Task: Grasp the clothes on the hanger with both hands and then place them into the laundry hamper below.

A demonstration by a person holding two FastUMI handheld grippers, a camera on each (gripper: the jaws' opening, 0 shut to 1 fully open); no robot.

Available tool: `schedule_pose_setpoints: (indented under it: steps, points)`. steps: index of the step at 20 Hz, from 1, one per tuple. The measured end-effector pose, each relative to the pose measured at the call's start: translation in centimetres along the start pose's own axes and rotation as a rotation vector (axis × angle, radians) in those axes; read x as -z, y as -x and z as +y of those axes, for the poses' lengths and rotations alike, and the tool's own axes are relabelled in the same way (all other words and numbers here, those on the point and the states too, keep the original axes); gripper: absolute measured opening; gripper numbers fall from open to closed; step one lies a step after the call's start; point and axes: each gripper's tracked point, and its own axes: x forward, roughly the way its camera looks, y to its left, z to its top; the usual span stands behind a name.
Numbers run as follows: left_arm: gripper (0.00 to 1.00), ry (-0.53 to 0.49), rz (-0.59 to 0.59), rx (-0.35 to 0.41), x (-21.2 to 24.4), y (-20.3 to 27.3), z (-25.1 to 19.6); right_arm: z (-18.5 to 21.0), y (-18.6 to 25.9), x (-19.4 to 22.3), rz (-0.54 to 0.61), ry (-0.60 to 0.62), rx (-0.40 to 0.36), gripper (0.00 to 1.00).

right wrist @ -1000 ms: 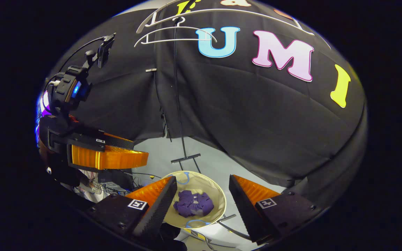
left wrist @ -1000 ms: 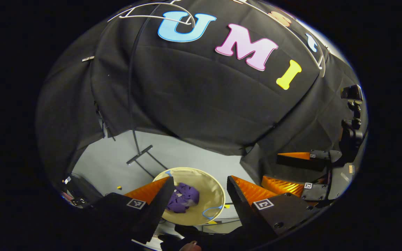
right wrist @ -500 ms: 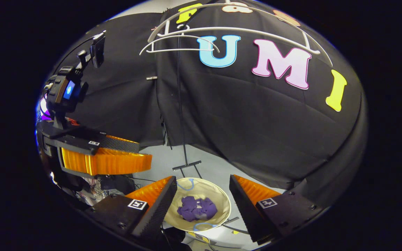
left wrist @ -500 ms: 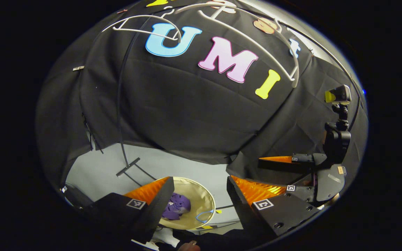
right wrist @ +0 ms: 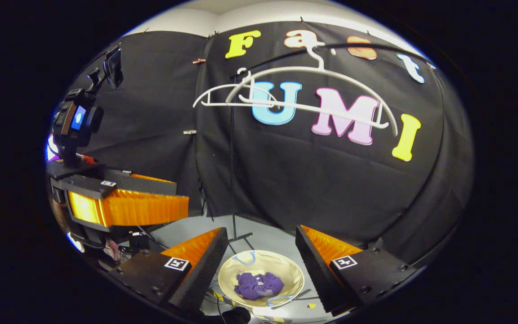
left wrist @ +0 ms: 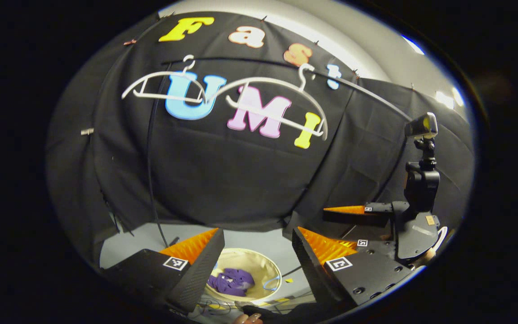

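The crumpled purple garment point(right wrist: 259, 285) lies at the bottom of the round cream fabric laundry hamper point(right wrist: 286, 265), which stands on the pale grey floor point(right wrist: 268, 237) below the rail. In the left gripper view the same garment point(left wrist: 232, 282) shows inside the hamper point(left wrist: 265, 265), seen between that gripper's fingers. Above, two white plastic hangers point(right wrist: 304, 90) hang bare on the thin black rail point(right wrist: 367, 45); no cloth is on either of them.

The left gripper point(left wrist: 254, 243) has its fingers spread wide with nothing between them, and the right gripper point(right wrist: 261, 240) is likewise spread and empty. Both are held well above the hamper, apart from the garment. In the right gripper view the left gripper point(right wrist: 151, 200) shows off to the side at about hanger-to-hamper height, holding nothing there either.

Judged from this, the task looks essentially finished: the clothes are off the hanger and in the hamper, and both grippers have let go. If anything is left, it is only to draw the hands clear; no further garment is visible on the rail
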Motion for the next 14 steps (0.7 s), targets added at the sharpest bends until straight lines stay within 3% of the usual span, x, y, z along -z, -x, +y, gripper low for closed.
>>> schedule_pose_setpoints:
  steps: [3,6,12,14]
  points:
    - [0.92,-0.057,-0.106,0.05,-3.7,4.8,-1.6,0.9,3.8,-4.4,-0.128,0.0,0.081,0.99]
    - [0.95,-0.085,-0.211,0.105,-7.0,8.9,-3.9,2.2,7.7,-9.5,-0.303,-0.023,0.144,0.98]
    - [0.92,-0.149,-0.364,0.037,-10.7,16.4,-5.7,4.0,11.6,-14.1,-0.459,-0.129,0.16,0.98]
    - [0.98,-0.158,-0.37,0.016,-11.1,17.3,-5.8,3.9,13.0,-14.6,-0.479,-0.131,0.177,1.0]
